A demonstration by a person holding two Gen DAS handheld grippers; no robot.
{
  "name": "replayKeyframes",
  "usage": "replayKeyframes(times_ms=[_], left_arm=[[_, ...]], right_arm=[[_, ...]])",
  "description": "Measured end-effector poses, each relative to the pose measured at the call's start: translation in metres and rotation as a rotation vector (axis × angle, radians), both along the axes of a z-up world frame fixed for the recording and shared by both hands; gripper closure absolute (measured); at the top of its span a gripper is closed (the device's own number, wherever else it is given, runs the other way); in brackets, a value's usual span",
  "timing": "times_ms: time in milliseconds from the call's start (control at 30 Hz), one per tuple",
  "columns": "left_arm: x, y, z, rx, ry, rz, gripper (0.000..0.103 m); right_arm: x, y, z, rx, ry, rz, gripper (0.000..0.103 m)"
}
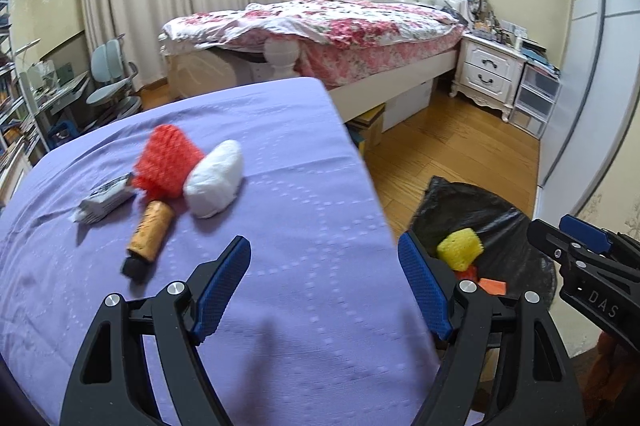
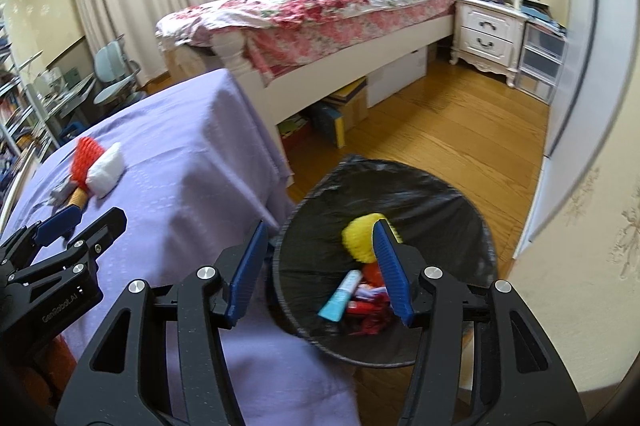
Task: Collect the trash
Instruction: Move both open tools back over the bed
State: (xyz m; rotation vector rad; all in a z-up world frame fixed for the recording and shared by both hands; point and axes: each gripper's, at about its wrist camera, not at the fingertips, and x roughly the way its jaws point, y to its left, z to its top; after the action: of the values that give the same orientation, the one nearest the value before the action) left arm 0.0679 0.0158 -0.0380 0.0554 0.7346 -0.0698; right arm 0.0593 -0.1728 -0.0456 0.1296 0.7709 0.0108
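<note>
Left gripper and right gripper hang with jaws spread, empty — four trash pieces beyond on the purple tablecloth, one brown tube pointing cap-first toward the camera, beside the black-lined bin.

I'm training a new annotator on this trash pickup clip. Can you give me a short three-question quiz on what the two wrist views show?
1. True or false: the yellow foam net already lies inside the black-lined bin.
2. Which item on the purple cloth touches the white wad?
A. the red foam net
B. a green bottle
C. a metal spoon
3. Fill in: the left gripper has its jaws ____, with nothing between them.

Key: 1 true; 2 A; 3 open
</note>
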Motion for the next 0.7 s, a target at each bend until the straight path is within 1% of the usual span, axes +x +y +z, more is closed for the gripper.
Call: replayKeyframes(times_ms=[233,333,433,600,700], left_arm=[[0.001,0.053,0.002,0.004,-0.005,0.113,0.027],[0.006,0.079,0.0,-0.004,0.006,0.174,0.027],[0.011,0.099,-0.004,-0.009,0.02,0.211,0.027],[0.025,0.123,-0.015,-0.039,0.095,0.24,0.037],[0.03,0.13,-0.021,-0.081,0.146,0.228,0.042]], right_arm=[[0.008,0.044,0.002,-0.001,0.004,0.094,0.049],[0.014,0.063,0.003,0.005,0.012,0.136,0.049],[0.021,0.085,0.002,0.007,0.024,0.18,0.048],[0.03,0.113,-0.001,0.023,0.048,0.225,0.048],[0.033,0.125,-0.003,0.023,0.056,0.244,0.048]])
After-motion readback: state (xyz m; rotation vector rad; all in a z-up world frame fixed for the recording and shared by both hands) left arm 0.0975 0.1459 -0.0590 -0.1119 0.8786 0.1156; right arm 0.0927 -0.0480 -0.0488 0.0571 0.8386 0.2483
